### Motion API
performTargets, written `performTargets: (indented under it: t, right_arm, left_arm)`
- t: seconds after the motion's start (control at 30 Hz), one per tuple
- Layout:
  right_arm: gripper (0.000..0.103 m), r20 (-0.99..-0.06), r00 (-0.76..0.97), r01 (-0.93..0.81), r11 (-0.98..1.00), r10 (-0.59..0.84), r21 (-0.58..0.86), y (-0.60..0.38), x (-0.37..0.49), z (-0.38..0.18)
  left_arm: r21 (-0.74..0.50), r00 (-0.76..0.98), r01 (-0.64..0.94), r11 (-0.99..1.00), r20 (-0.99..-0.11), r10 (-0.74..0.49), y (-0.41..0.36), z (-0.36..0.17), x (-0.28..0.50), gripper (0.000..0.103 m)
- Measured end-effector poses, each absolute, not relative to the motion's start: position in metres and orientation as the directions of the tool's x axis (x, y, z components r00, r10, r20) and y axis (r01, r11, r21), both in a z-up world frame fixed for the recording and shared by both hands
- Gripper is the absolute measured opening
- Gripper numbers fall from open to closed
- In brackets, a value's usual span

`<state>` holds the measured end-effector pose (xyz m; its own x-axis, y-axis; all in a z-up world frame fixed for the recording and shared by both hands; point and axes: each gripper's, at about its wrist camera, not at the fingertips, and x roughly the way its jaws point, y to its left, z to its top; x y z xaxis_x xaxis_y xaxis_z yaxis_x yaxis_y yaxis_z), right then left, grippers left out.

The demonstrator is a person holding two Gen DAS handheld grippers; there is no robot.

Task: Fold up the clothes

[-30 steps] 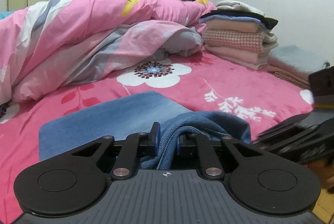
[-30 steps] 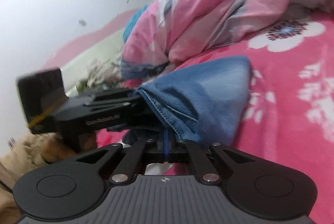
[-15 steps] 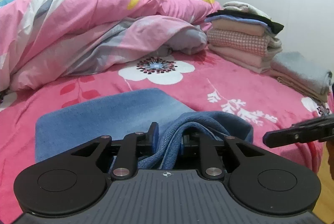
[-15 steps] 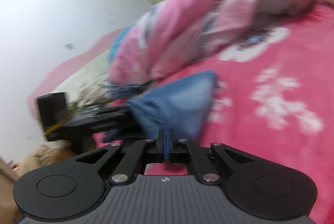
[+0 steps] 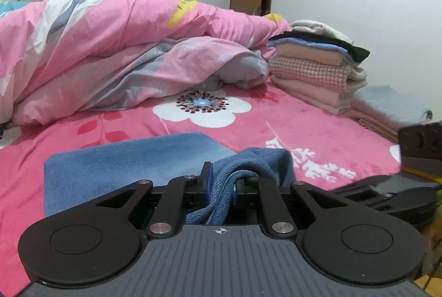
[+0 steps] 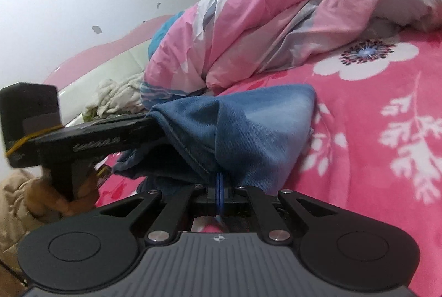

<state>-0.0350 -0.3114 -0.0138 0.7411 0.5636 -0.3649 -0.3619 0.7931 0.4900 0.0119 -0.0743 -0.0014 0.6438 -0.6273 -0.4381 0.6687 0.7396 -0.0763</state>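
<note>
A blue denim garment (image 5: 132,161) lies partly folded on the pink flowered bed sheet (image 5: 317,128). My left gripper (image 5: 222,183) is shut on a bunched edge of the denim at the bed's near side. My right gripper (image 6: 220,187) is shut on another edge of the same garment (image 6: 262,125), which hangs taut between both grippers. The left gripper also shows in the right wrist view (image 6: 154,128), clamping the cloth's seam. The right gripper body shows at the right edge of the left wrist view (image 5: 400,194).
A rumpled pink and grey duvet (image 5: 124,48) lies across the back of the bed. A stack of folded clothes (image 5: 317,67) stands at the back right, with folded grey and beige pieces (image 5: 386,109) beside it. A white cloth (image 6: 118,95) lies by the headboard.
The right gripper swung away and came back close beside the left one, still holding the denim. The left gripper stayed shut on the cloth and shifted only slightly.
</note>
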Motion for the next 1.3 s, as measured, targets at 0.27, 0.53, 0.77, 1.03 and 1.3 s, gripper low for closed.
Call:
performTargets:
  t: [0.27, 0.53, 0.77, 1.03, 1.3]
  right_arm:
    - [0.0, -0.313, 0.841, -0.26, 0.837, 0.441, 0.481, -0.294, -0.029, -0.023]
    - [0.002, -0.27, 0.849, -0.272, 0.814, 0.454, 0.513, -0.303, -0.046, -0.016]
    - [0.002, -0.362, 0.788, -0.307, 0.827, 0.499, 0.471, -0.306, -0.056, -0.015]
    - [0.0, -0.349, 0.821, -0.29, 0.857, 0.452, 0.427, -0.285, -0.031, -0.017]
    - [0.0, -0.286, 0.874, -0.214, 0.841, 0.392, 0.497, -0.284, -0.026, -0.032]
  left_arm:
    - [-0.063, 0.622, 0.692, 0.719, -0.455, -0.638, -0.071, -0.018, 0.002, 0.008]
    - [-0.063, 0.65, 0.675, 0.735, -0.422, -0.632, -0.063, -0.017, 0.0, 0.008]
    - [-0.06, 0.664, 0.676, 0.734, -0.382, -0.643, -0.06, -0.014, 0.0, 0.008]
    - [-0.057, 0.628, 0.722, 0.69, -0.364, -0.687, -0.057, -0.012, -0.005, 0.008]
    - [0.218, 0.611, 0.777, 0.591, -0.488, -0.623, -0.083, -0.02, -0.016, 0.006]
